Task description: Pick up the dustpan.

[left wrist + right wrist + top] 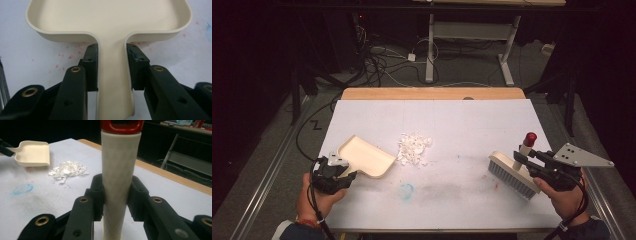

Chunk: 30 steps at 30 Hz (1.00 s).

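A cream dustpan [364, 156] lies at the left of the white table, its mouth turned toward a heap of white paper scraps [414, 148]. My left gripper [343, 174] is shut on the dustpan's handle [112, 75], both pads pressing its sides. At the right, a brush [513, 173] with grey bristles and a white handle with a red cap [529, 138] stands on the table. My right gripper [521, 159] is shut on that brush handle [119, 170]. The right gripper view also takes in the dustpan [32, 153] and the scraps [67, 171] farther off.
The white sheet covers the table [452, 120]; a wooden edge [432, 93] runs along the far side. A blue scribble [406, 189] marks the sheet near the front middle, with reddish specks around. Beyond are a desk frame [472, 45] and cables on the floor.
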Each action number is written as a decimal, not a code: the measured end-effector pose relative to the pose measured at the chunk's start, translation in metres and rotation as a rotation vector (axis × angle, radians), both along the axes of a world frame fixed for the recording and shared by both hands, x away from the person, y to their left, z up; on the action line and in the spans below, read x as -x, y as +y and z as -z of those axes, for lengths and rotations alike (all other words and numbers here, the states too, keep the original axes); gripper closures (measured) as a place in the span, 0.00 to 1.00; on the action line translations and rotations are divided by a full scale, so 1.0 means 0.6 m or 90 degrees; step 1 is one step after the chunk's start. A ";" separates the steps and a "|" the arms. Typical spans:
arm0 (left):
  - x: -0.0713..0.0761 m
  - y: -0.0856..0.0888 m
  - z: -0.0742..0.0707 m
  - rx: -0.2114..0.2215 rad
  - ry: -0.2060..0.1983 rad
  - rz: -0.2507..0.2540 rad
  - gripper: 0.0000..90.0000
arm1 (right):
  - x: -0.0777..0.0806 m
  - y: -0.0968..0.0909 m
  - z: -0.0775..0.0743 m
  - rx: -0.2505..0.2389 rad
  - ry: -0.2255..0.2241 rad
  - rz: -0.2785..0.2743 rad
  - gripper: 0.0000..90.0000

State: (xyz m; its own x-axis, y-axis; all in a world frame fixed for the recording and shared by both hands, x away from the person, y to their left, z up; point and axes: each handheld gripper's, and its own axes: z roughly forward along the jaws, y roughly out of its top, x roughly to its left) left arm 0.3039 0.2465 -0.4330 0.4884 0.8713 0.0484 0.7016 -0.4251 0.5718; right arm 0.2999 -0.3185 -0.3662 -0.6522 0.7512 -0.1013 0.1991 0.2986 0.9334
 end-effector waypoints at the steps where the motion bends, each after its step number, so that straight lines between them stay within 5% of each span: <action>1: 0.008 -0.003 0.001 0.002 0.005 0.015 0.71 | 0.000 0.000 0.000 -0.001 0.000 -0.002 0.79; 13: 0.027 -0.038 0.010 -0.015 0.036 0.101 0.70 | -0.002 0.004 0.001 0.004 0.000 -0.006 0.79; 18: 0.026 -0.046 0.012 -0.028 0.036 0.105 0.70 | 0.002 0.004 -0.001 -0.003 -0.023 0.000 0.79; 30: 0.018 -0.052 0.019 -0.010 0.043 0.118 0.70 | -0.009 0.004 0.003 -0.004 -0.011 0.004 0.79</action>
State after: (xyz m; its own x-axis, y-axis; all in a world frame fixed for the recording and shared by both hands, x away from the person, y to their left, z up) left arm 0.2932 0.2151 -0.4444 0.6432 0.7654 0.0235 0.6469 -0.5595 0.5181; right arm 0.3053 -0.3164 -0.3677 -0.6456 0.7561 -0.1073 0.1850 0.2912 0.9386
